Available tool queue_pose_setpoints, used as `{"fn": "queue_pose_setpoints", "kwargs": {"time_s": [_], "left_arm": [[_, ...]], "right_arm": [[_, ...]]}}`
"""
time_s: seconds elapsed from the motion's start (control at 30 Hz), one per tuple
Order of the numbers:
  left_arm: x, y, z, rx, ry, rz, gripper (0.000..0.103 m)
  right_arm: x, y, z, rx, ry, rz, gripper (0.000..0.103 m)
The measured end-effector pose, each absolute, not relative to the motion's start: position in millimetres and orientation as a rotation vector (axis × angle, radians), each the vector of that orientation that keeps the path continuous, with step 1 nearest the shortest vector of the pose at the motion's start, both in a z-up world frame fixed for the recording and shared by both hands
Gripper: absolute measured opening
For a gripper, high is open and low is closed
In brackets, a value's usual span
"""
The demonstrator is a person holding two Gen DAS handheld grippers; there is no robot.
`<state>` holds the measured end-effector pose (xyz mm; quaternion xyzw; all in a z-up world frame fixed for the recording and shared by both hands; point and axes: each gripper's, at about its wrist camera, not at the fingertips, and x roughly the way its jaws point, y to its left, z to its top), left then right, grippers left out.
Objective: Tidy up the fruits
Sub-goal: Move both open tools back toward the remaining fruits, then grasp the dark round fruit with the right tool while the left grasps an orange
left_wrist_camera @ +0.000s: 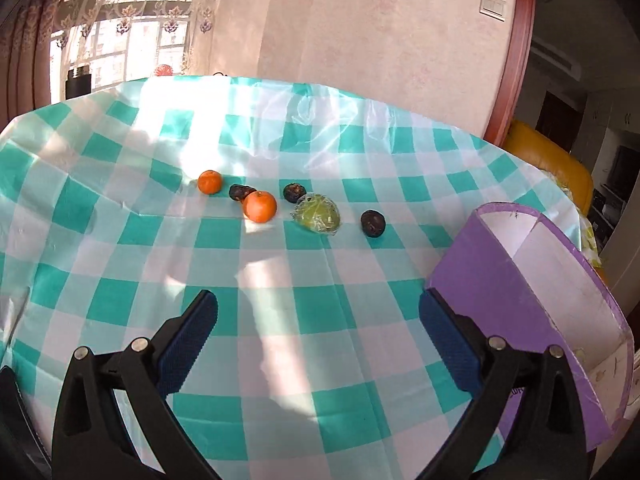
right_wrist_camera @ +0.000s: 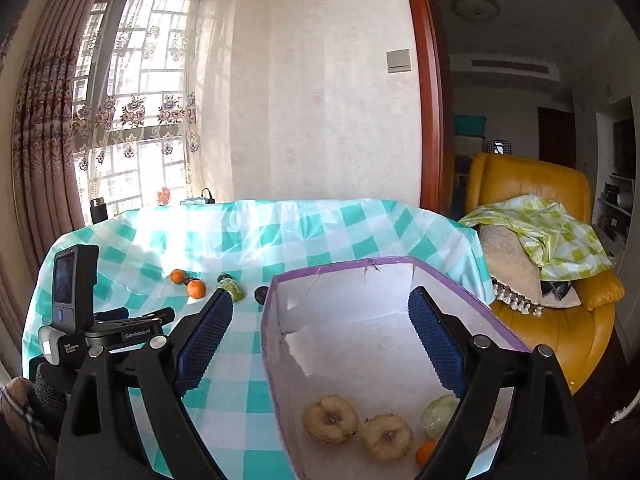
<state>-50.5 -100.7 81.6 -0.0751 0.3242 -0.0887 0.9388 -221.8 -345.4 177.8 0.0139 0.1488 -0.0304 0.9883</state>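
a: while both tongs gape empty, where's the fruit?
b: left tongs [left_wrist_camera: 318, 312]: oranges [left_wrist_camera: 260, 207] mid-frame above, on the table [left_wrist_camera: 120, 240]. right tongs [right_wrist_camera: 320, 308]: over the purple box [right_wrist_camera: 460, 280]; pears [right_wrist_camera: 330, 419] at the bottom.

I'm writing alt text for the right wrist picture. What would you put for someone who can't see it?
The open right hand-held gripper hangs empty above a purple-edged box holding two pale yellowish fruits, a wrapped green fruit and a small orange. More fruit lies on the teal checked tablecloth behind, left of the box.
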Motion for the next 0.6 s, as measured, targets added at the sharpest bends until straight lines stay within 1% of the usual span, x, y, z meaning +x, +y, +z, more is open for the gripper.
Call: {"fn": "queue_pose_setpoints", "kwargs": {"time_s": [0.1, 0.23, 0.33, 0.43, 0.57, 0.6], "left_arm": [[-34.8, -50.9, 55.1, -0.280, 0.735, -0.060, 0.101], [-26.5, -12.5, 40.0, -0.369, 0.785, 0.027, 0.101], [-25.0, -6.1, 41.9, -0.327, 0.749, 0.059, 0.101], [-22.0, -8.9, 38.8, -0.265, 0.717, 0.095, 0.101], [-17.7, -13.5, 24.4, -0.251, 0.749, 0.118, 0.101], [-19.9, -14.0, 25.9, -0.252, 0.734, 0.115, 0.101]], "right_arm": [[-203.1, -290.8, 166.4, -0.034, 0.327, 0.056, 0.087], [-153.3, -235.5, 124.9, -0.119, 0.496, 0.078, 0.087], [-112.0, -219.2, 86.8, -0.132, 0.616, 0.023, 0.086], [-71.8, -213.1, 60.3, -0.131, 0.683, -0.017, 0.086], [-14.4, -206.3, 47.5, -0.154, 0.727, -0.116, 0.085], [2.2, -205.6, 46.6, -0.162, 0.731, -0.146, 0.085]]}}
